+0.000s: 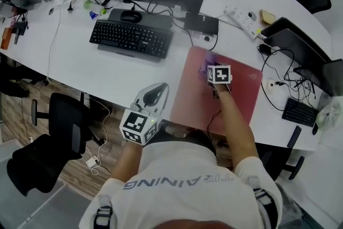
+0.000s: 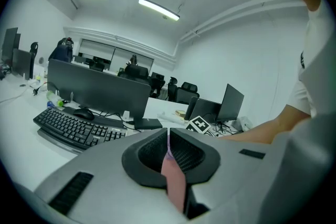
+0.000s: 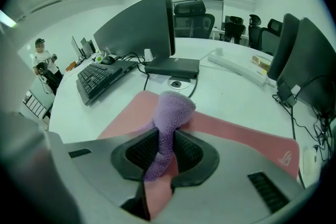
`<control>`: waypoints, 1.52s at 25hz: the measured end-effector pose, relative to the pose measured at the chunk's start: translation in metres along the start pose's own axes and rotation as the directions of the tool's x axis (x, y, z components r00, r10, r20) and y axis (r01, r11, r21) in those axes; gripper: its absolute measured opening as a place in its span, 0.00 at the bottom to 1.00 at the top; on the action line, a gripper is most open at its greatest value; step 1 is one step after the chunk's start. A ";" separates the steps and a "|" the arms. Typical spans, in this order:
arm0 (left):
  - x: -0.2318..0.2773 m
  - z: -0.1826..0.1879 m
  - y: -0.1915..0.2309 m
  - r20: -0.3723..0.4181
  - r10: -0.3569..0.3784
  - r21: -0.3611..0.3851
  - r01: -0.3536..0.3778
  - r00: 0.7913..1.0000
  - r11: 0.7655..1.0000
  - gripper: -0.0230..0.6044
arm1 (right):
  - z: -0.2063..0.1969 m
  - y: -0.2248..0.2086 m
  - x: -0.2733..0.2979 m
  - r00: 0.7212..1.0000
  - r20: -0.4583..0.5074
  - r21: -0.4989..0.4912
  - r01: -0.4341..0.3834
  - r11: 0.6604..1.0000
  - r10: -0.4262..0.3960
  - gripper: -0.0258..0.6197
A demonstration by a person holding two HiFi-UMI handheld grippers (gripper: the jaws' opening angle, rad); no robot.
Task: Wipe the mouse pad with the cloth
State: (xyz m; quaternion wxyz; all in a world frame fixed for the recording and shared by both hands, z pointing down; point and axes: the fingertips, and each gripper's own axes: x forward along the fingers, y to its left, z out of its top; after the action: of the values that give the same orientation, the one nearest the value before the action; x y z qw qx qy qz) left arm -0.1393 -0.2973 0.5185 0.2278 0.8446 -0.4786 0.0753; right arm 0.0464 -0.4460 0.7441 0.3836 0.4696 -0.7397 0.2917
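right tool [image 3: 160, 157] clamped the cloth [image 3: 171, 110], its end on the mouse pad [image 3: 239, 134] just ahead. left tool [image 2: 168, 152] pinched the pad's edge. we judged wiping underway, most left.

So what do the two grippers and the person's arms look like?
The left gripper and the right gripper have light grey bodies with black ribbed jaw pads. Each carries a white cube with black square markers. The person wears a white short-sleeved shirt with grey lettering and dark shoulder straps.

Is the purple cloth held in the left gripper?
No, the right gripper clamps the purple cloth over the mouse pad.
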 end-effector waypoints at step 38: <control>0.040 0.003 -0.067 -0.009 -0.075 0.015 0.076 0.997 0.997 0.09 | -0.113 -0.221 -0.138 0.950 -0.003 0.170 0.309 0.936 -0.314 0.19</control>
State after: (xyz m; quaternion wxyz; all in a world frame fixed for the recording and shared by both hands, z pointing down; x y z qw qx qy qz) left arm -0.0613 -0.3005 0.5083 0.2258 0.8636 -0.4448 0.0739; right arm 0.3189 -0.3769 0.7044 0.3749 0.6150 -0.6332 0.2832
